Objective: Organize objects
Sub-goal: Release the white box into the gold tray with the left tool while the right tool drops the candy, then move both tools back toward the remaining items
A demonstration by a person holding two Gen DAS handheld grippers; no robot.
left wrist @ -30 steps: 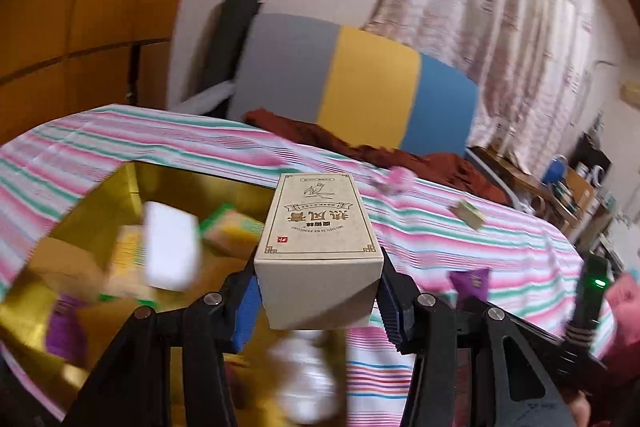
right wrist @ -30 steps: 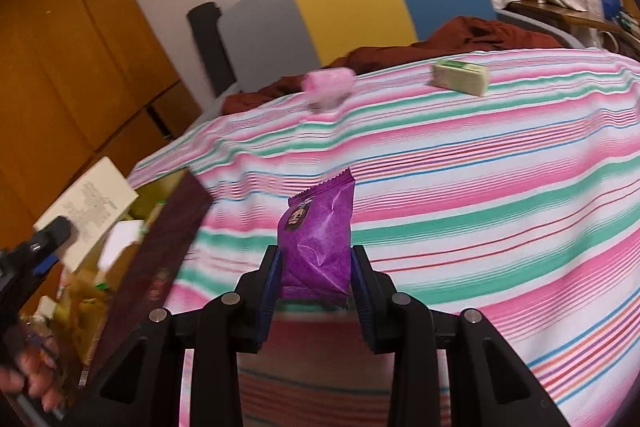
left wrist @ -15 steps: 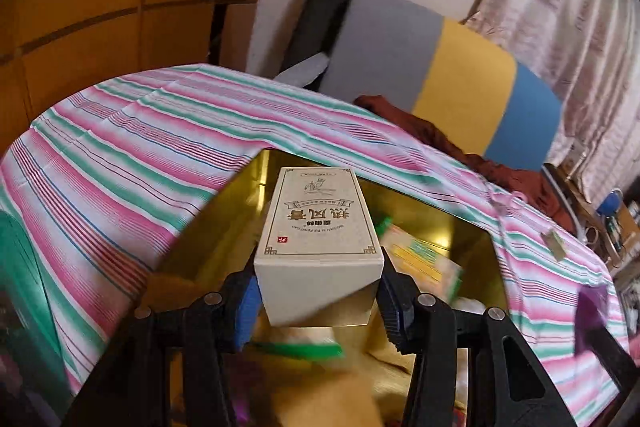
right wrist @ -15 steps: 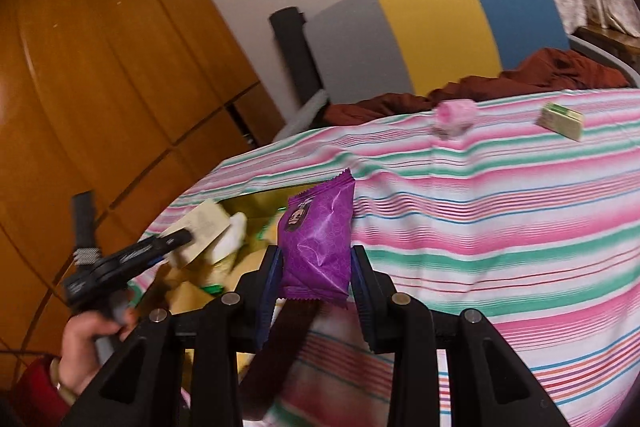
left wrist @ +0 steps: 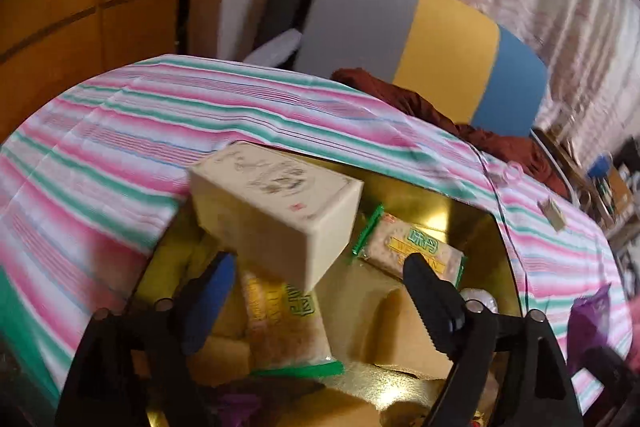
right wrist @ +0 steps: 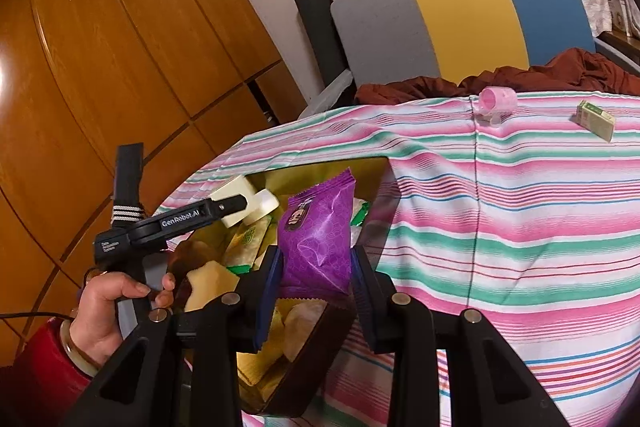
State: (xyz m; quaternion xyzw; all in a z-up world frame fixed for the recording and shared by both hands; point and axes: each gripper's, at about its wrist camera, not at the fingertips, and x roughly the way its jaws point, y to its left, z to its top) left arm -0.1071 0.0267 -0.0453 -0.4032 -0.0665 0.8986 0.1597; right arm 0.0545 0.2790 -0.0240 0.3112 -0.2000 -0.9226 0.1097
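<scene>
A gold-lined box (left wrist: 472, 227) on the striped table holds several snack packets. My left gripper (left wrist: 320, 291) is open above it. The cream tea box (left wrist: 276, 211) is tilted and blurred, free of the fingers, over the packets. In the right wrist view the left gripper (right wrist: 240, 207) hangs over the same box (right wrist: 320, 171), with the tea box (right wrist: 236, 193) at its tip. My right gripper (right wrist: 316, 291) is shut on a purple snack packet (right wrist: 320, 231), held above the box's near edge. The packet also shows in the left wrist view (left wrist: 588, 323).
A pink bottle (right wrist: 498, 101) and a small green-and-cream box (right wrist: 596, 119) lie on the striped cloth (right wrist: 520, 211) at the far side. A grey, yellow and blue chair back (right wrist: 460, 19) with brown cloth stands behind. A wooden wall (right wrist: 100, 47) is on the left.
My left gripper opened and let go of the tea box, which is tipping down into the gold box. My right gripper carried the purple packet left, over the box's edge.
</scene>
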